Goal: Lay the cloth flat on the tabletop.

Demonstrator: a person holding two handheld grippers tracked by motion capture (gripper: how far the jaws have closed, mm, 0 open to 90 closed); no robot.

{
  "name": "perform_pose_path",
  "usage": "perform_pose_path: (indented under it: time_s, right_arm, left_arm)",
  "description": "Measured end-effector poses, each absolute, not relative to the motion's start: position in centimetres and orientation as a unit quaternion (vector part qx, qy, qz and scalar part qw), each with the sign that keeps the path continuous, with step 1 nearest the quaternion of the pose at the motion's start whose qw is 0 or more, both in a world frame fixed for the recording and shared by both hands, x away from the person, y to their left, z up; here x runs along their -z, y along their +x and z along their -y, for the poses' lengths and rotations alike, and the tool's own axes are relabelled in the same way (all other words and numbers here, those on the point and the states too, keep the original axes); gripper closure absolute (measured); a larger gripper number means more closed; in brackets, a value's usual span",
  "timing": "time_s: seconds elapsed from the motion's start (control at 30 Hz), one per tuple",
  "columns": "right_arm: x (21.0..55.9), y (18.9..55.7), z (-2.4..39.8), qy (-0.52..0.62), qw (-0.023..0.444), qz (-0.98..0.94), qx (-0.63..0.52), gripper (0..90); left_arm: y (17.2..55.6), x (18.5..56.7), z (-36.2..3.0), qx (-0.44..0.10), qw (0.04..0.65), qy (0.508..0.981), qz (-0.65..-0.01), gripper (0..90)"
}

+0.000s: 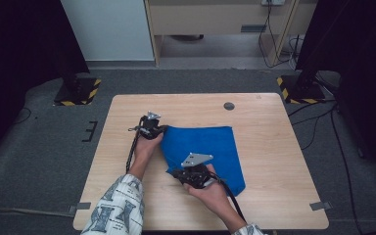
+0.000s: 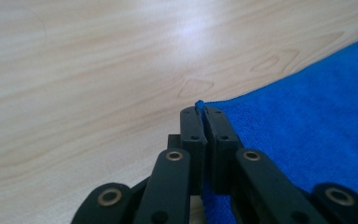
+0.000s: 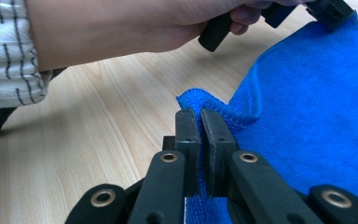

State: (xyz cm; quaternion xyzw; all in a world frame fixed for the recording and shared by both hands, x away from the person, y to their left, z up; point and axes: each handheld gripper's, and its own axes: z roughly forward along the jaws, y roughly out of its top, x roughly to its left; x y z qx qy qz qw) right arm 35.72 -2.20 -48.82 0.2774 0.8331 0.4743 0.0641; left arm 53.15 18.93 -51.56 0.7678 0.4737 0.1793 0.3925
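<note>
No legible text, labels, brands, numbers or signs appear on any surface in these views.

High view looks down from above; both gripper views sit close, sharing the blue cloth [image 1: 208,147].
</note>
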Motion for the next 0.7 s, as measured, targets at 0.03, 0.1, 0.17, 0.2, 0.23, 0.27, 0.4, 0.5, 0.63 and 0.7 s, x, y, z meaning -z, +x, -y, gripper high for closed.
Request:
perform_pose_path:
  time_s: [0.03,0.1,0.17,0.2,0.23,0.27,0.4,0.5,0.63,0.7]
  right_arm:
    - [48.6,35.8,2.2,0.278,0.066,-0.832,-0.475,86.5]
    - [48.3,35.8,2.2,0.278,0.071,-0.832,-0.476,87.3]
    - [48.1,35.8,2.1,0.276,0.073,-0.831,-0.477,87.5]
    - [48.0,35.7,2.1,0.276,0.073,-0.831,-0.478,87.5]
    - [47.9,35.7,2.1,0.276,0.074,-0.831,-0.478,87.5]
    - [47.8,35.6,2.0,0.275,0.077,-0.83,-0.479,87.5]
    - [47.5,35.3,1.6,0.27,0.082,-0.83,-0.481,87.5]
    - [47.3,35.1,1.7,0.268,0.084,-0.83,-0.482,87.5]
    - [46.8,35.1,2.0,0.27,0.088,-0.827,-0.486,87.5]
    - [46.7,35.1,2.1,0.269,0.088,-0.826,-0.487,87.5]
  left_arm:
    - [53.2,51.2,-19.0,-0.178,0.39,0.771,-0.47,86.7]
    - [53.4,50.4,-19.0,-0.183,0.394,0.772,-0.463,86.7]
    - [53.4,49.8,-18.9,-0.187,0.405,0.769,-0.458,86.7]
    - [53.3,49.6,-18.9,-0.187,0.409,0.767,-0.458,86.7]
    - [53.2,49.5,-18.9,-0.187,0.41,0.766,-0.458,86.7]
    - [53.2,49.4,-18.9,-0.186,0.408,0.768,-0.457,86.8]
    - [52.8,48.9,-18.8,-0.188,0.405,0.768,-0.459,86.8]
    - [52.6,48.3,-18.6,-0.196,0.405,0.769,-0.454,86.9]
    - [52.1,47.8,-18.3,-0.204,0.402,0.774,-0.445,86.9]
    - [52.1,47.7,-18.4,-0.204,0.406,0.77,-0.447,86.9]
